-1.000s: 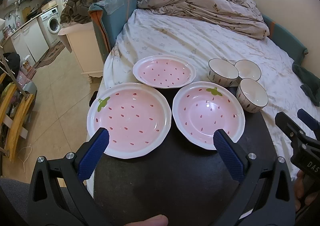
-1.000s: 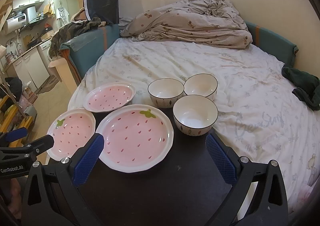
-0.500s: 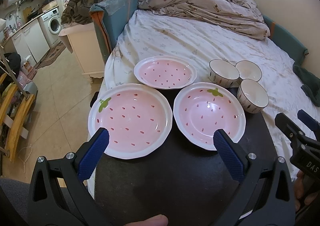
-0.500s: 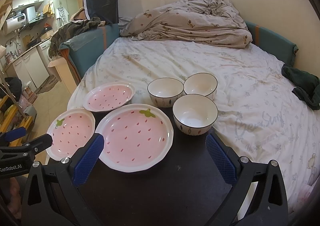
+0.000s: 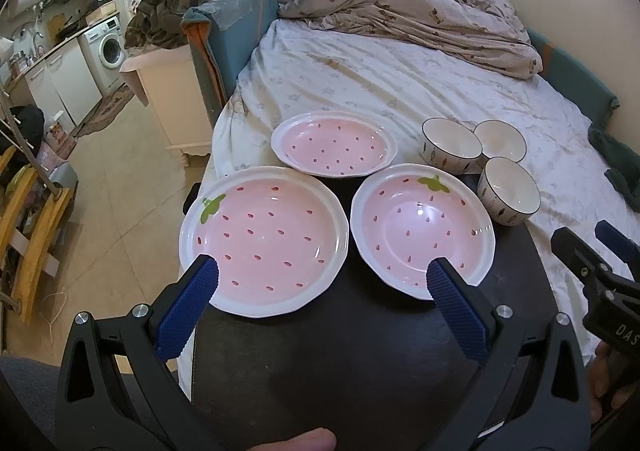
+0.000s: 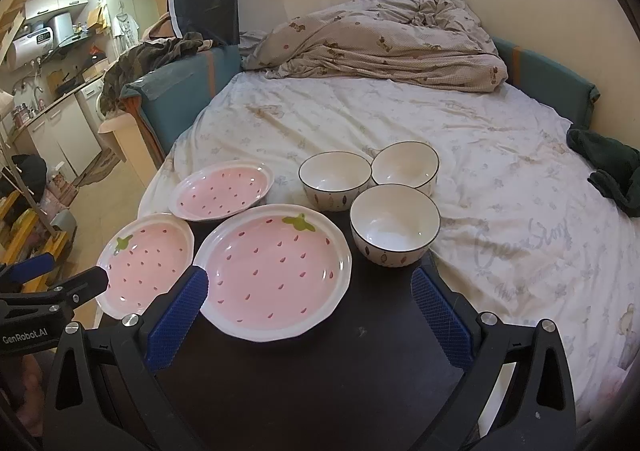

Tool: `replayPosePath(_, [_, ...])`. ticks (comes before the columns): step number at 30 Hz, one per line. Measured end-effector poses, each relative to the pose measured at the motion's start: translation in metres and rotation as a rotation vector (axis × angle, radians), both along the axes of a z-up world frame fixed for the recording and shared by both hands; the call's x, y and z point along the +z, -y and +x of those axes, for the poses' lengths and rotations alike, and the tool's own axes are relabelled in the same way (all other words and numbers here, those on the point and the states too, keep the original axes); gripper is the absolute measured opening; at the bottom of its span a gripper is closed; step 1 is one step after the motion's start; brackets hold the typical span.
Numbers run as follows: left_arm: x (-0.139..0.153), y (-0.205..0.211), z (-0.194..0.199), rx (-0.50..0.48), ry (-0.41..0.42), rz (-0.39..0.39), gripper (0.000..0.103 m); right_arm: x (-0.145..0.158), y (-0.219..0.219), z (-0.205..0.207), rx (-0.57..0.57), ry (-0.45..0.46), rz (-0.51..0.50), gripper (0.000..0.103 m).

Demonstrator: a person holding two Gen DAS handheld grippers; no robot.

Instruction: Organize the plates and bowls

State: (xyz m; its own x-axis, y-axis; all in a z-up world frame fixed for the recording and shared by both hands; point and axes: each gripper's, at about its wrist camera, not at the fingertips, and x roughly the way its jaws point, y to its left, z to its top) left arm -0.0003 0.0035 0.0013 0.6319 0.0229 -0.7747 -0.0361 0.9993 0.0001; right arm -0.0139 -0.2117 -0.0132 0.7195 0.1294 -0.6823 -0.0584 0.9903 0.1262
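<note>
Three pink strawberry plates are sitting on my black table (image 5: pixel 340 363): the left plate (image 5: pixel 263 241) near the table's left edge, the middle plate (image 5: pixel 422 231) just beside it, and the far plate (image 5: pixel 334 143) behind them, its rim overlapping onto the bed sheet (image 5: pixel 400 79). Three white bowls are clustering at the table's far right corner: the near bowl (image 6: pixel 395 224) is standing on the table, while the left bowl (image 6: pixel 335 181) and the right bowl (image 6: pixel 405 170) are touching behind it, at the sheet's edge.

I am holding the left gripper (image 5: pixel 320 283) above the near rims of the left and middle plates, its jaws spread wide and gripping nothing. I am keeping the right gripper (image 6: pixel 308 297) likewise released, fingers wide apart, one blue pad (image 6: pixel 178 317) hovering at the middle plate's near left rim, the other just in front of the near bowl. Neither claw is touching any dish.
</note>
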Motion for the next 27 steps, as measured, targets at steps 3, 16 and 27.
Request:
replayPosePath(3, [-0.0002,0.0000,-0.0003,-0.001,-0.002,0.000,0.103,0.0011,0.0004,-0.0003,-0.003,0.000,0.002,0.103])
replayPosePath(16, [-0.0035,-0.0006,-0.0001,0.003,-0.007,0.004,0.103,0.0016,-0.0004,-0.0009,-0.005,0.001,0.001,0.103])
replayPosePath(27, [-0.0061,-0.0010,0.0024,0.005,-0.013,-0.004,0.103,0.0013,-0.0002,-0.0008,-0.005,0.001,-0.001,0.103])
